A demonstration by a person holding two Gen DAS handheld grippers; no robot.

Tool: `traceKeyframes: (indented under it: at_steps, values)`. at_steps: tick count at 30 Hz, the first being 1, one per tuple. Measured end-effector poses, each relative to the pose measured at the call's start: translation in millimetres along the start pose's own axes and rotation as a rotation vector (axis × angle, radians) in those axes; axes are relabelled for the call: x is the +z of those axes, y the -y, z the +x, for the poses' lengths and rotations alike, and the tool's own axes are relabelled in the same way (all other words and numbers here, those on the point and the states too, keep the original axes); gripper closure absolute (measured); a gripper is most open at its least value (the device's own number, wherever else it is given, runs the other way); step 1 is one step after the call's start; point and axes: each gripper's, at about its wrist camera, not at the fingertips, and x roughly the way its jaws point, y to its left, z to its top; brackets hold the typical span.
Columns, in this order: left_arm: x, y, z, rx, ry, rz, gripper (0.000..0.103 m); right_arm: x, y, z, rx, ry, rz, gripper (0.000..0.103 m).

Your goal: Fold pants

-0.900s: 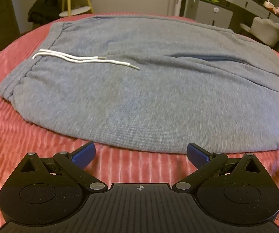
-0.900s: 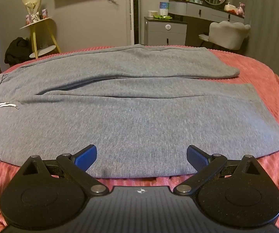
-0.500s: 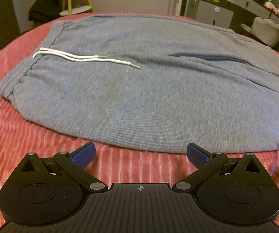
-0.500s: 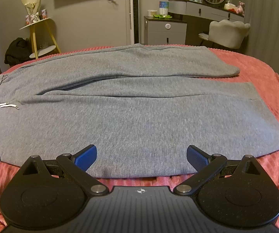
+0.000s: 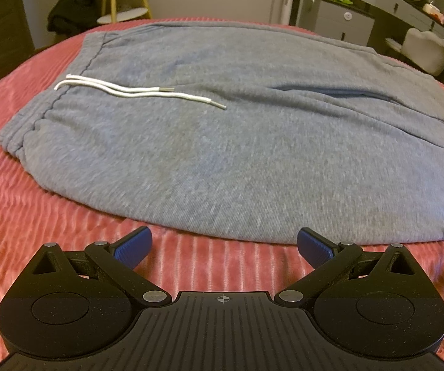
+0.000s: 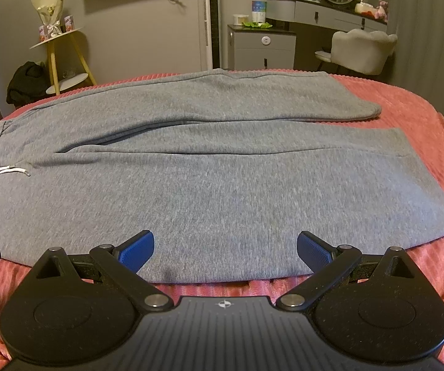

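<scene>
One pants (image 6: pixel 222 191), two drawstring cords (image 5: pixel 135 91), two tongs (image 5: pixel 224 247), one bedspread (image 5: pixel 30 216)

Pants (image 5: pixel 252 154): heathered grey; drawstring (image 5: pixel 135 91) white, silver tips. Bedspread (image 5: pixel 20 216): coral-pink, ribbed stripes. Gripper pads (image 6: pixel 136 250): blue, textured. Stool (image 6: pixel 54 65) legs: yellow.

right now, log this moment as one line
stage: pre-grasp | left gripper: open, short of near hem | right gripper: open, over near hem | grey sweatpants: flat, unfolded on pink bedspread | drawstring: loose
</scene>
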Motion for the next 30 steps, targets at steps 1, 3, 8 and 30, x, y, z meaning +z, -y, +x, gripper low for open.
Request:
traceKeyframes:
  at_steps: [1,3,8,30]
  values:
    - [0.0,0.2,-0.3,-0.002,0.003,-0.002,0.0,0.0,0.1,-0.1,0.0,0.0,0.0,0.004]
    - [0.0,0.5,-0.4,-0.001,0.005,-0.001,0.0,-0.1,-0.1,-0.1,-0.001,-0.001,-0.001,0.004]
    - [-0.3,0.8,-1.6,-0.002,0.017,-0.003,0.0,0.2,-0.4,-0.1,-0.002,-0.003,0.0,0.004]
    - [-0.9,-0.9,-0.1,-0.019,-0.016,-0.021,0.0,-0.9,1.5,4.6,0.003,-0.02,0.023,0.004]
